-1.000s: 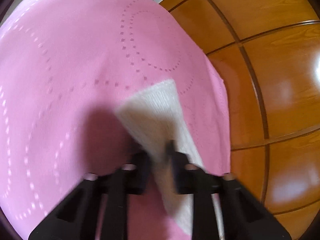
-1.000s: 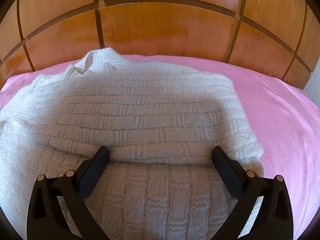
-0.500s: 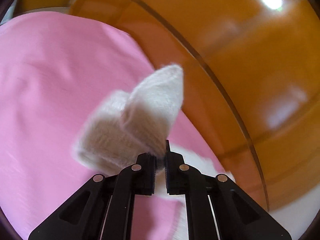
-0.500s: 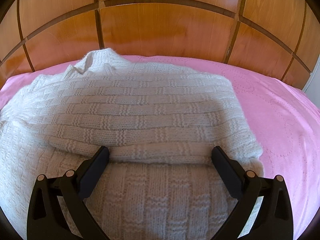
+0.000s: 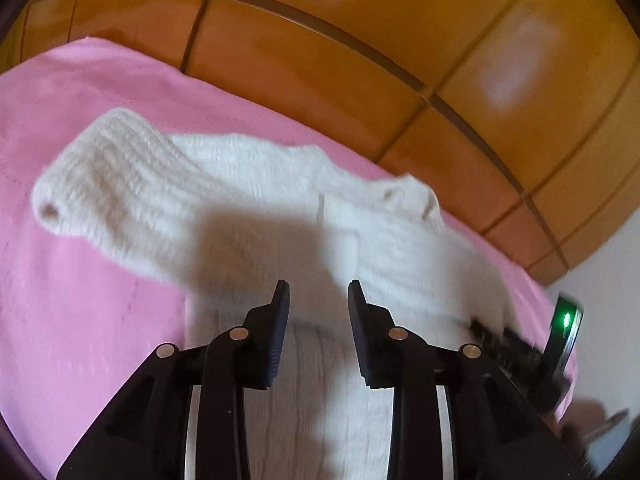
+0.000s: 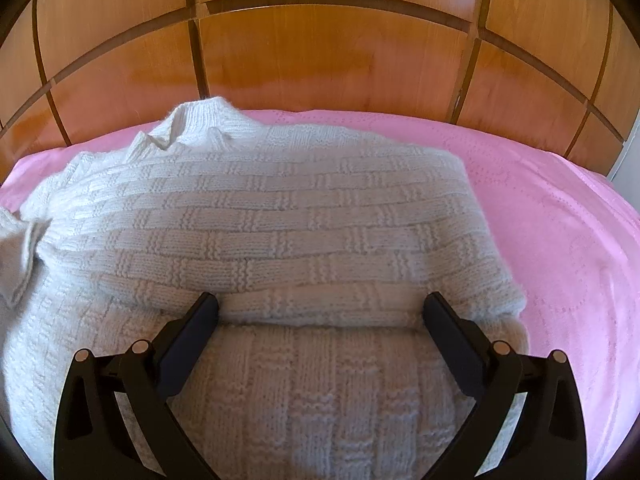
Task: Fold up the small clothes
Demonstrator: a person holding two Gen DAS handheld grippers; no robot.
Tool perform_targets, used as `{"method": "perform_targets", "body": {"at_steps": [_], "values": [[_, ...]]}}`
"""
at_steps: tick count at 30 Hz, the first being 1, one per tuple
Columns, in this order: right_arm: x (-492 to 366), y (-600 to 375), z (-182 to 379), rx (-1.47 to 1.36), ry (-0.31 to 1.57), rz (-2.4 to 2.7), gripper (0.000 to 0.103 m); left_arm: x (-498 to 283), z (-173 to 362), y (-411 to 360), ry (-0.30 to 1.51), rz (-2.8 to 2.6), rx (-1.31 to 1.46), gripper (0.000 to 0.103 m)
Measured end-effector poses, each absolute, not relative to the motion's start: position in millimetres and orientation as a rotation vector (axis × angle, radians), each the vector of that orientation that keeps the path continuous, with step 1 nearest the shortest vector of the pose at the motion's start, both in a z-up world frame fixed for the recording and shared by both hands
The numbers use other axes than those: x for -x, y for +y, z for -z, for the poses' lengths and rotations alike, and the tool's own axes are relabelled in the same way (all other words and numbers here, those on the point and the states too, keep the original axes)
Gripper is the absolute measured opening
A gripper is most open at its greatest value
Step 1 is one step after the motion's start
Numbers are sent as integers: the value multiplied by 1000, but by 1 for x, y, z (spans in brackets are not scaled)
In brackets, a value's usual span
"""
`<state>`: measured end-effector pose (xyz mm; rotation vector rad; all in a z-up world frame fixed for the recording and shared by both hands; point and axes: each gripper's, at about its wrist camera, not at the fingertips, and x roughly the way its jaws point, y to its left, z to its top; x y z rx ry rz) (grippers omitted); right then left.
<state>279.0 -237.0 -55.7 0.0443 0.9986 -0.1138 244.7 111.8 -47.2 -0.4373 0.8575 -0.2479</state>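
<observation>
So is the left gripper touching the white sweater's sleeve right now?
Apart. The left wrist view shows the left gripper with its jaws opening and nothing between them; the sleeve lies out on the pink bedspread, clear of the fingertips.

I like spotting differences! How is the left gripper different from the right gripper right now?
The left gripper has a narrow gap and its jaws are opening with nothing between them; the right gripper is spread wide. The left gripper hovers above the white sweater, while the right gripper's fingertips rest against its folded edge. Both are black and point down at the sweater on the pink bedspread.
</observation>
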Motion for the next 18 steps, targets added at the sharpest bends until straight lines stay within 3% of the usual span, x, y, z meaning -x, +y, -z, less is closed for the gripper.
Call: {"method": "perform_targets", "body": {"at_steps": [3,6,8,10,15,18], "values": [[-277,-233,41,-92,981,94,100,-219,51,106,845,248,390,28],[-274,-205,22,-194,964,-109,83,-205,58,102,857,246,383,28],[-278,-169,17,-254,1010,-303,64,-202,64,102,869,240,384,28],[-283,-136,21,-295,1070,-453,55,-197,73,106,883,230,398,28],[-302,-66,45,-365,1184,-592,53,-192,83,111,862,241,416,28],[-316,-44,54,-354,1203,-547,33,-193,86,112,858,246,437,28]]}}
